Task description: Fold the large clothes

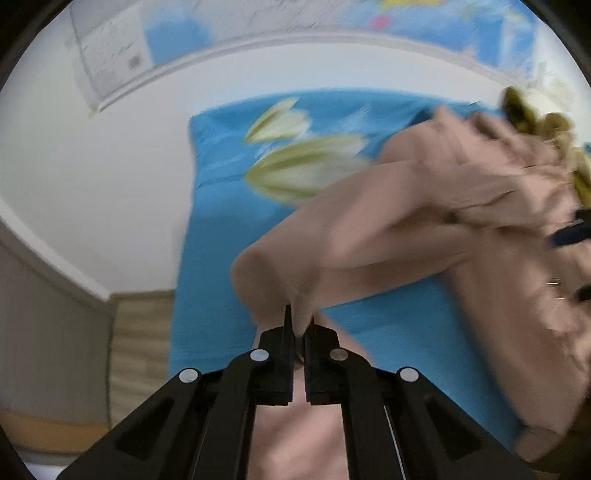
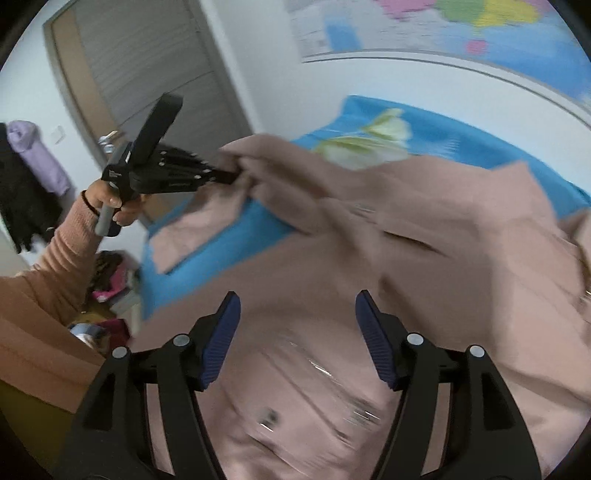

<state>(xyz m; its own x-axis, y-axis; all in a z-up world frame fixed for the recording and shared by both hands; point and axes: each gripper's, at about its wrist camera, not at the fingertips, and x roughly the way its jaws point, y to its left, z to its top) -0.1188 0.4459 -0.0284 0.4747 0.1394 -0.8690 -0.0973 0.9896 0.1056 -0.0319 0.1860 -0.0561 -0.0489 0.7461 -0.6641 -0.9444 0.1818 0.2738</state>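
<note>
A large dusty-pink garment lies on a blue bed sheet with white flowers. My left gripper is shut on a sleeve end of the pink garment and holds it lifted above the sheet. It also shows in the right wrist view, gripping the raised sleeve at the left. My right gripper is open and empty, hovering just over the garment's body, where small shiny buttons or snaps show. Both views are blurred by motion.
A white wall with a world map stands behind the bed. A grey door and hanging dark and lilac clothes are at the left. A yellow-green item lies at the bed's far right. Mixed clutter sits on the floor.
</note>
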